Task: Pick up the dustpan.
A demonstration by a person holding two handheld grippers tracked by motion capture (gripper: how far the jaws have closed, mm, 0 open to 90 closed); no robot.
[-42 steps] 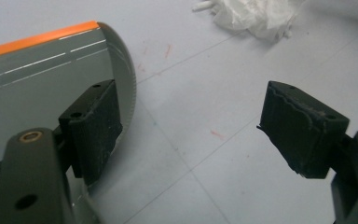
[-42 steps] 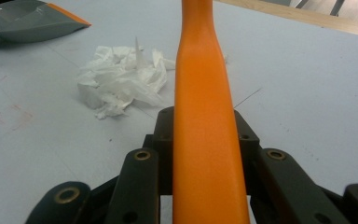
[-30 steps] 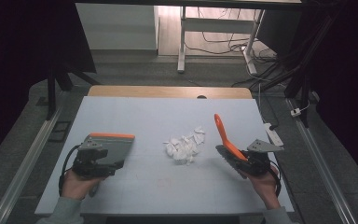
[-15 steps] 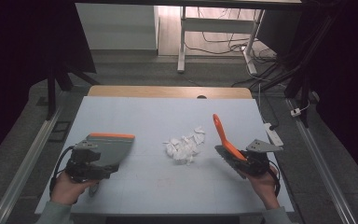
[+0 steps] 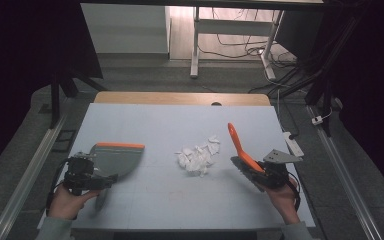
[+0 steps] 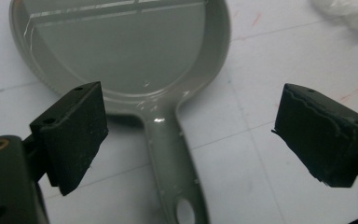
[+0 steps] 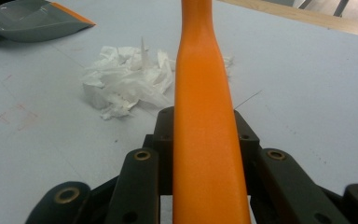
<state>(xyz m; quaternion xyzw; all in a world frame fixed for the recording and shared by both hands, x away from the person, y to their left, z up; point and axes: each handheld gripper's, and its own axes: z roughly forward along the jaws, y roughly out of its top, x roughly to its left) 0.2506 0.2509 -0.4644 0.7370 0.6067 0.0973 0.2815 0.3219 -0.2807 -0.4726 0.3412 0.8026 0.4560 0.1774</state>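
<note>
A grey dustpan (image 5: 114, 158) with an orange lip lies flat at the table's left. My left gripper (image 5: 101, 179) hovers open over the dustpan's handle (image 6: 171, 158); the pads (image 6: 74, 128) stand wide apart on either side of it without touching, and the grey pan (image 6: 121, 51) lies just ahead. My right gripper (image 5: 261, 172) is shut on an orange brush handle (image 5: 240, 145) that slants up and away, running up between the jaws in the right gripper view as the orange handle (image 7: 204, 116). A pile of white paper scraps (image 5: 198, 155) lies between the two tools.
The scraps (image 7: 126, 79) sit ahead-left of the brush, with the dustpan (image 7: 28, 18) beyond them. The pale table (image 5: 180, 120) ends in a wooden strip at the far edge. A white power strip (image 5: 292, 143) lies off the right edge.
My left gripper has slid left and back along the dustpan toward its handle. The dustpan stays put. The right gripper and brush have barely moved.
</note>
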